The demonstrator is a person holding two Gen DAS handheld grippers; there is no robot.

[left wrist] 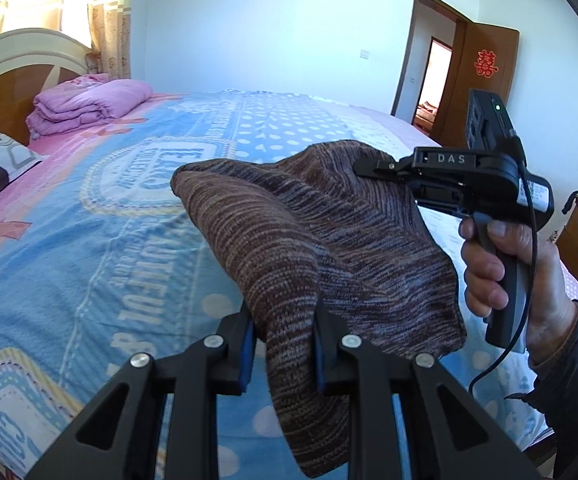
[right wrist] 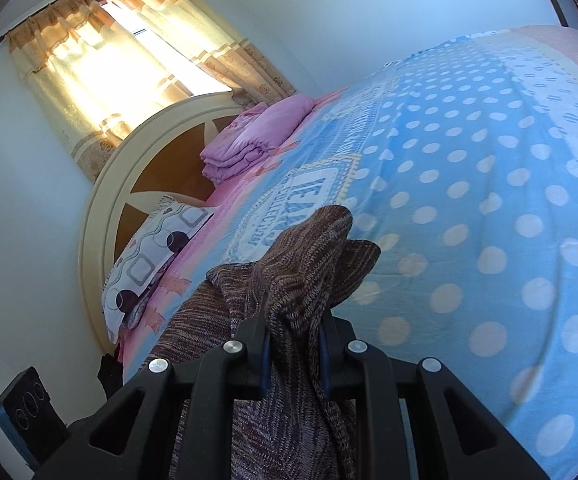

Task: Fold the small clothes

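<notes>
Both grippers are clamped on one brown knit garment [left wrist: 329,248], held up over the bed [left wrist: 89,240]. Left gripper [left wrist: 285,344], bottom centre of the left wrist view, has its blue pads pressed onto a bunched fold of the knit, w/ the cloth hanging down between the fingers and off the lower edge of the frame. Right gripper [left wrist: 363,168] shows at mid-right of that same view, its black tips biting the far top corner of the garment; my right hand [left wrist: 501,264] wraps the handle below, w/ a black cable looping down beside it. In the right wrist view, the right gripper [right wrist: 293,348] at bottom centre pinches a gathered wad of the same knit [right wrist: 289,280], which pokes up past the tips and also drapes down at lower left. Bed cover is blue w/ white dots and pink stripes. Folded pink quilt [left wrist: 89,104] sits near the headboard [left wrist: 17,64] at upper left, patterned pillow [right wrist: 149,248] next to it. Curtains [right wrist: 101,60] glow at the window; brown door [left wrist: 489,64] stands open at upper right of the left wrist view.
</notes>
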